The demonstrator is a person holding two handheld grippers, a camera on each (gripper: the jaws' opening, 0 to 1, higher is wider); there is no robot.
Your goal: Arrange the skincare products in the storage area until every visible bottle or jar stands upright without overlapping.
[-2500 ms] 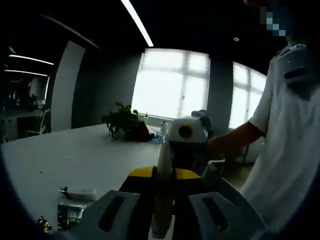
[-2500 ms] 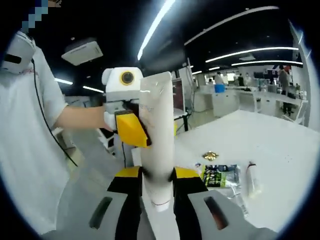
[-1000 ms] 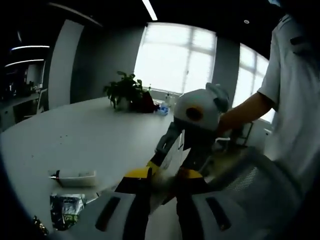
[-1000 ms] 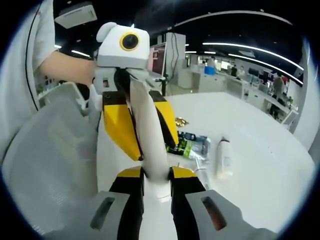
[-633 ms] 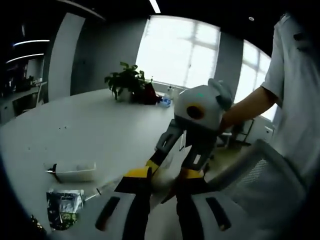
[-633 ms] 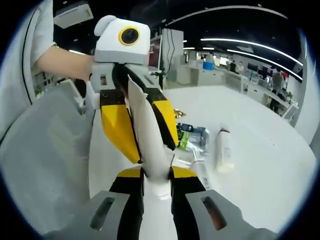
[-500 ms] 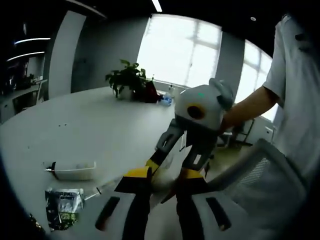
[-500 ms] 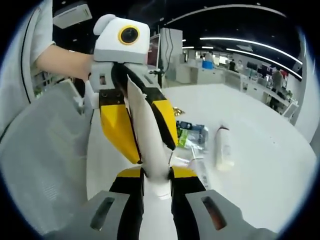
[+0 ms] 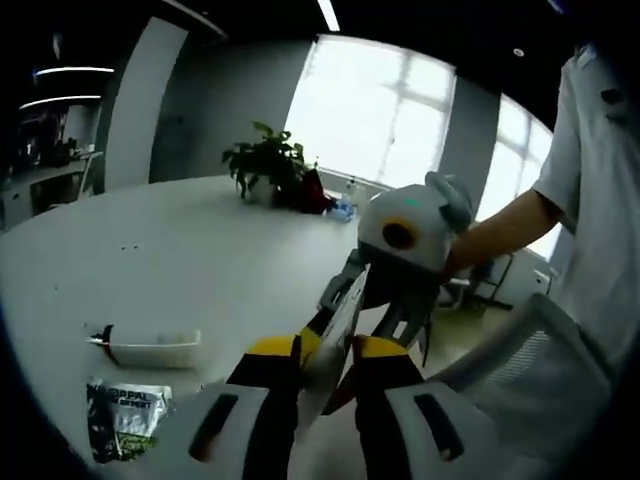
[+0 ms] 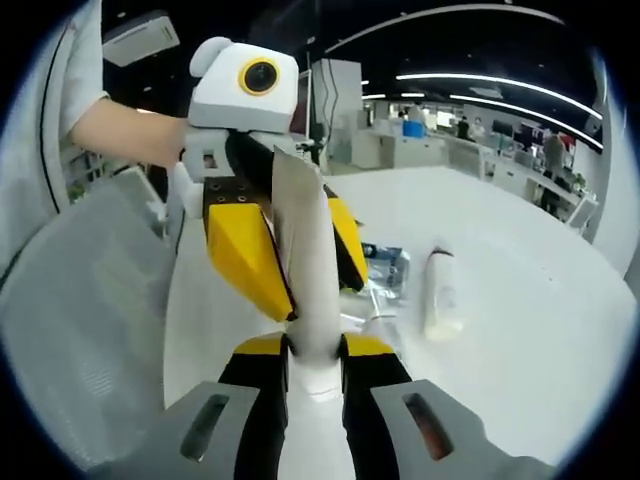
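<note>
A white tube (image 10: pixel 308 262) stands up from my right gripper (image 10: pixel 315 352), which is shut on its lower end. Its flat upper end sits between the yellow jaws of my left gripper (image 10: pixel 297 262), held by a hand coming in from the left. In the left gripper view the same tube (image 9: pixel 328 335) shows edge-on inside my left gripper (image 9: pixel 327 352), whose jaws press against both of its sides. The right gripper (image 9: pixel 372 312) faces me there. A second white tube (image 9: pixel 150 348) (image 10: pixel 440 296) lies flat on the white table (image 9: pixel 170 260).
A green sachet (image 9: pixel 125 408) (image 10: pixel 385 265) lies on the table beside the lying tube. A grey mesh chair (image 10: pixel 85 330) (image 9: pixel 520 365) stands at the table's edge. A potted plant (image 9: pixel 268 165) sits at the far end. The person's sleeve (image 9: pixel 600 200) is at the right.
Both grippers stay on the tube. Its flat upper end has turned and now shows broader in the right gripper view. Both cameras have shifted slightly.
</note>
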